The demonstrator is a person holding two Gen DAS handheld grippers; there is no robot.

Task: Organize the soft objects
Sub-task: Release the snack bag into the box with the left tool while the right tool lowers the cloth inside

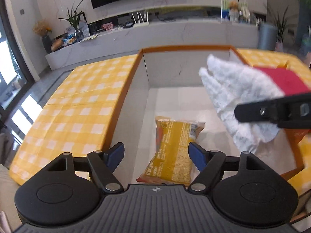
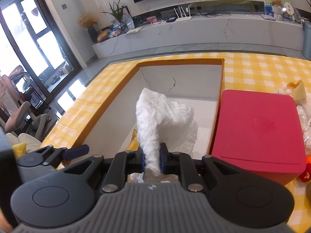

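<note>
My right hand-held gripper is clamped on a crumpled white tissue, holding it above the open orange-rimmed box on the desk. My left hand-held gripper is spread apart over a yellow snack packet lying inside the box.

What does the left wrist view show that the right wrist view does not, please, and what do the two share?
Only the left wrist view shows the yellow printed snack packet lying whole on the box floor, between the open left tongs. Only the right wrist view shows the right tongs shut on the crinkled white soft cloth, and the red lid's whole top. Both show the orange-rimmed open cardboard box on the yellow checked tablecloth.
</note>
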